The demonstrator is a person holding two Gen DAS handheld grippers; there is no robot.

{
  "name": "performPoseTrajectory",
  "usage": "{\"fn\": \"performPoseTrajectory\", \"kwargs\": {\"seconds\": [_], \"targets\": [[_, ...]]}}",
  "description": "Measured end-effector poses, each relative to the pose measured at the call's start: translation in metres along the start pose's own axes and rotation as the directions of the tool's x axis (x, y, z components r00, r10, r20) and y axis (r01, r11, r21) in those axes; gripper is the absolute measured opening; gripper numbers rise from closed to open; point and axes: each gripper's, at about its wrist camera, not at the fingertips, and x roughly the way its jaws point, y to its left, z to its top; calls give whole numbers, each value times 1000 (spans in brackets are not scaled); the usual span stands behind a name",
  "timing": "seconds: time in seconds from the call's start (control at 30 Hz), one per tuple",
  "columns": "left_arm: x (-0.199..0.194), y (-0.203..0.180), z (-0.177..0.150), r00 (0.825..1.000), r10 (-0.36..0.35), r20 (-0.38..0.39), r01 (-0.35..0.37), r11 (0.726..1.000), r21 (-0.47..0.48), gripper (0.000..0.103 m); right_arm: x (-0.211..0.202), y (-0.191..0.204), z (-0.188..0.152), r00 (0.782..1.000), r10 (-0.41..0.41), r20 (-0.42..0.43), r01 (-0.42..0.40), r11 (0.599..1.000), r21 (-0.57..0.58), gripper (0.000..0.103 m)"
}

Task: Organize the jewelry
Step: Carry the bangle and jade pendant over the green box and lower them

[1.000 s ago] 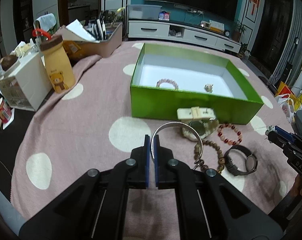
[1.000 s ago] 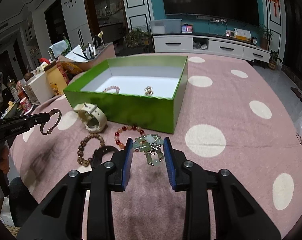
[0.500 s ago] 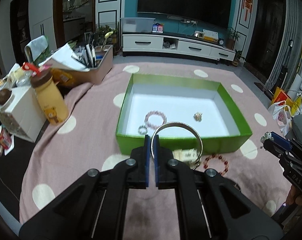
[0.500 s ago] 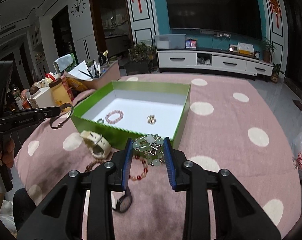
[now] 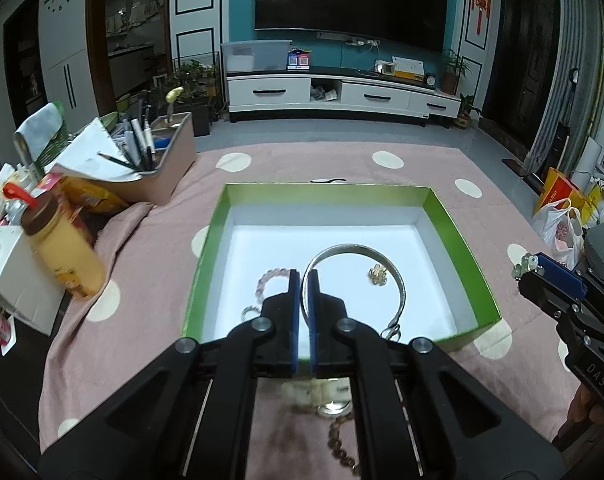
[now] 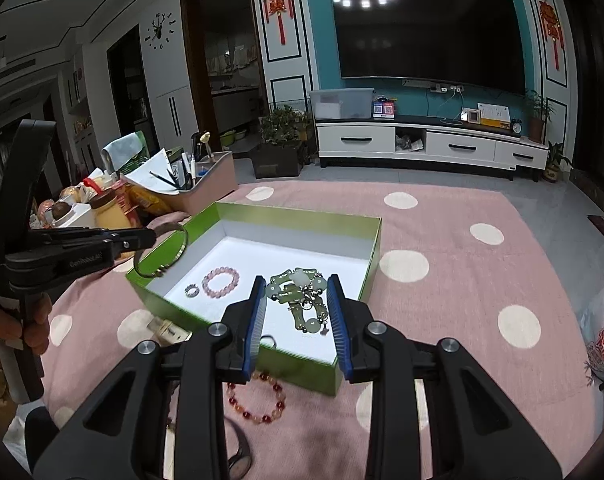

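In the left wrist view, the black left gripper (image 5: 303,280) hid part of a pink bead bracelet (image 5: 266,280) and a small silver ring (image 5: 249,312). A cream watch (image 5: 325,394) below it was blurred. In the right wrist view, a dark wristwatch (image 6: 238,462) was cut off by the bottom edge.
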Motion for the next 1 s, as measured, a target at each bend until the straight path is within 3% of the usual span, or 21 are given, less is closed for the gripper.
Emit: {"fn": "performPoseTrajectory", "kwargs": {"seconds": [0.57, 1.0], "targets": [[68, -17, 4, 995, -3, -100, 5, 1000, 27, 4, 62, -9, -1, 995, 13, -95, -11, 1000, 13, 31], [83, -25, 1, 993, 3, -120, 2, 999, 47, 7, 79, -14, -6, 991, -1, -133, 4, 1000, 18, 31]]}}
